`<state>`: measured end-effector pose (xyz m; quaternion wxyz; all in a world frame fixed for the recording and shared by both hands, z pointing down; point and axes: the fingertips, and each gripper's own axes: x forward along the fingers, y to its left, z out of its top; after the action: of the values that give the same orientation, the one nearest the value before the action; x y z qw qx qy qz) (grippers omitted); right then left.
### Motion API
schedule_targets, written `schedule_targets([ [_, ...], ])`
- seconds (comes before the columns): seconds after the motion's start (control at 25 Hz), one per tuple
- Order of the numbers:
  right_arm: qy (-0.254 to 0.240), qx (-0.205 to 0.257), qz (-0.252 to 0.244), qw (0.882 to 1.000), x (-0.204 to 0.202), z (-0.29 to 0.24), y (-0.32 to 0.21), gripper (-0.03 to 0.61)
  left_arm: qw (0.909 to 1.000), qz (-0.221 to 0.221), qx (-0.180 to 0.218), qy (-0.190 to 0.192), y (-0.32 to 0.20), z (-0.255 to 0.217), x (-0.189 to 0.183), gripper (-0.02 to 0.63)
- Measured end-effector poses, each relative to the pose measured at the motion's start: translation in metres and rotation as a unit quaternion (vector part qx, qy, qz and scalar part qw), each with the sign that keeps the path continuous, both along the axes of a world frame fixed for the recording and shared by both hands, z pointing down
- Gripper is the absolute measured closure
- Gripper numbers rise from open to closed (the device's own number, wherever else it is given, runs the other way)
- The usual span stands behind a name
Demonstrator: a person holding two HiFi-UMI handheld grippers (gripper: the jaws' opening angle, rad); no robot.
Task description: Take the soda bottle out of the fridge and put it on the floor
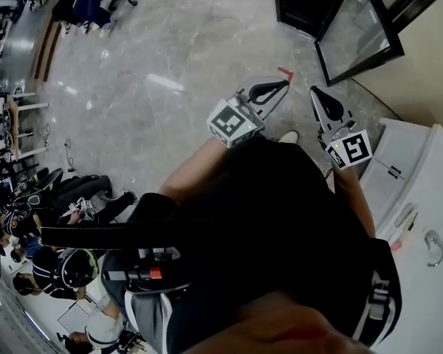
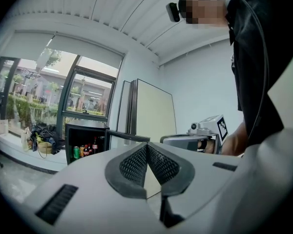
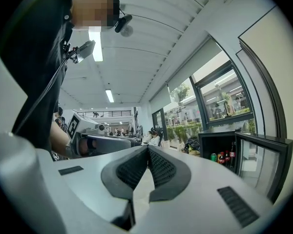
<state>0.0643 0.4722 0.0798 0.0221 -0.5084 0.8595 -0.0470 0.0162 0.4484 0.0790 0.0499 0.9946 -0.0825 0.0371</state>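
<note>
A small black fridge (image 1: 304, 4) stands ahead on the floor, its glass door (image 1: 358, 34) swung open. In the left gripper view the fridge (image 2: 85, 130) holds a green can (image 2: 75, 152) and dark soda bottles (image 2: 94, 145) with red labels. The right gripper view shows the same bottles (image 3: 231, 152) behind the open door (image 3: 263, 165). My left gripper (image 1: 279, 82) and right gripper (image 1: 319, 98) are held level side by side, well short of the fridge. Both are shut with nothing between the jaws, the left gripper's fingertips (image 2: 147, 147) and the right gripper's fingertips (image 3: 147, 150) touching.
A white cabinet (image 1: 410, 175) stands close at my right. Several people sit at desks (image 1: 59, 264) at the left behind me. Bags (image 2: 41, 138) lie on the sill by the window left of the fridge. A pale wall panel (image 2: 154, 111) rises beside the fridge.
</note>
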Motion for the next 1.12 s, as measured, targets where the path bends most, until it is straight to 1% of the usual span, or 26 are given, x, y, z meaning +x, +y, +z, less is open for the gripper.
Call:
schedule_targets([
  [0.2,0.002,-0.004,-0.003,1.0,0.001,0.002,-0.026,0.566,1.0,-0.001,0.002,0.0,-0.025,-0.001,0.006,0.617],
  [0.4,0.0,-0.014,0.005,1.0,-0.007,0.007,-0.073,0.566,0.9999,0.009,-0.001,0.009,-0.074,-0.001,0.004,0.617],
  [0.6,-0.003,-0.024,0.033,0.999,-0.009,0.008,-0.135,0.566,0.9994,0.031,0.001,0.017,-0.138,-0.002,0.0,0.617],
  [0.84,0.0,-0.03,0.07,0.997,-0.017,0.007,-0.206,0.566,0.9974,0.068,-0.011,0.022,-0.211,0.002,-0.01,0.617],
  [0.96,0.004,-0.034,0.09,0.995,-0.019,0.011,-0.231,0.566,0.9966,0.076,-0.019,0.027,-0.243,0.005,-0.014,0.617],
  [1.12,0.007,-0.042,0.109,0.993,-0.013,0.021,-0.258,0.566,0.9964,0.077,-0.018,0.029,-0.275,0.012,-0.011,0.617],
])
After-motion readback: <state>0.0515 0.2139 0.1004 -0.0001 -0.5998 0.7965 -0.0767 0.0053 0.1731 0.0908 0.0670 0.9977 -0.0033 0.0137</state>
